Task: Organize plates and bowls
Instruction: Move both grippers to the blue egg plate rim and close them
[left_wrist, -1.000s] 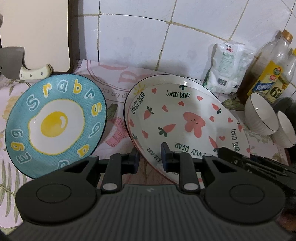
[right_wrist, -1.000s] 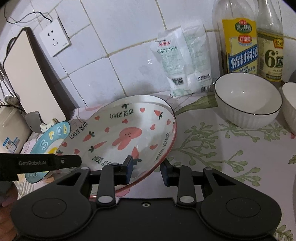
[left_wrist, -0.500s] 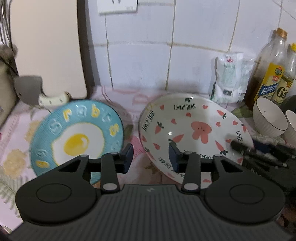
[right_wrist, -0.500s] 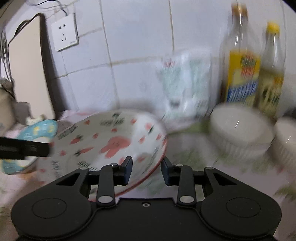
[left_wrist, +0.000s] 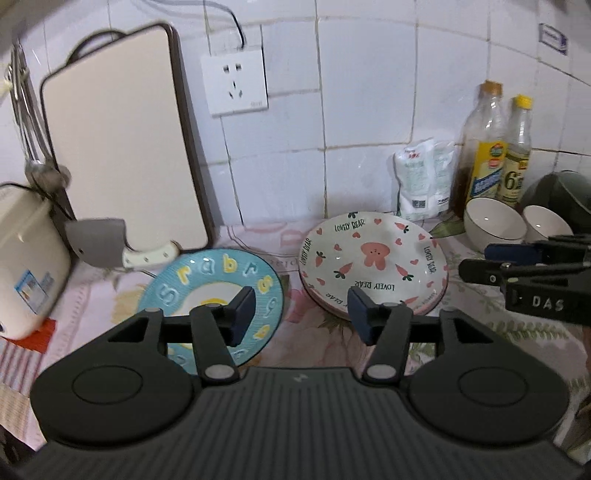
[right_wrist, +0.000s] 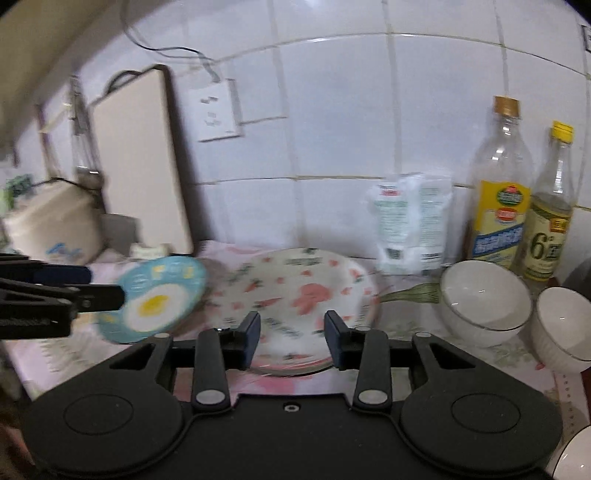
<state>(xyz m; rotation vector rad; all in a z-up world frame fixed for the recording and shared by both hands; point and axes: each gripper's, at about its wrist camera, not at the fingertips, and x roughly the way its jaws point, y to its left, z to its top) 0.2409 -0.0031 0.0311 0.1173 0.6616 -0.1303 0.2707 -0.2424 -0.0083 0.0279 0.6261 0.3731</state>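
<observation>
The white bunny-and-carrot plate (left_wrist: 373, 258) (right_wrist: 306, 291) lies flat on the flowered cloth, with a pink rim showing under its near edge. Left of it the blue fried-egg plate (left_wrist: 221, 266) (right_wrist: 159, 299) lies tilted. My left gripper (left_wrist: 303, 314) hangs above and in front of both plates, its jaws opening, with nothing between them. My right gripper (right_wrist: 293, 332) hovers before the bunny plate, its jaws also opening and empty; it shows at the right edge (left_wrist: 517, 266) of the left wrist view. Two white bowls (right_wrist: 484, 302) (right_wrist: 565, 325) stand to the right.
A cutting board (left_wrist: 122, 140) leans on the tiled wall, with a cleaver (left_wrist: 107, 247) at its foot and a cream cooker (left_wrist: 26, 258) beside it. Two bottles (right_wrist: 498, 195) (right_wrist: 550, 221) and a white bag (right_wrist: 413, 221) stand at the back right. A dark pot (left_wrist: 561, 192) sits behind the bowls.
Both grippers came off the bunny plate's near rim, rose and drew back, with jaws spread wider. The plate, tilted up before, now lies flat.
</observation>
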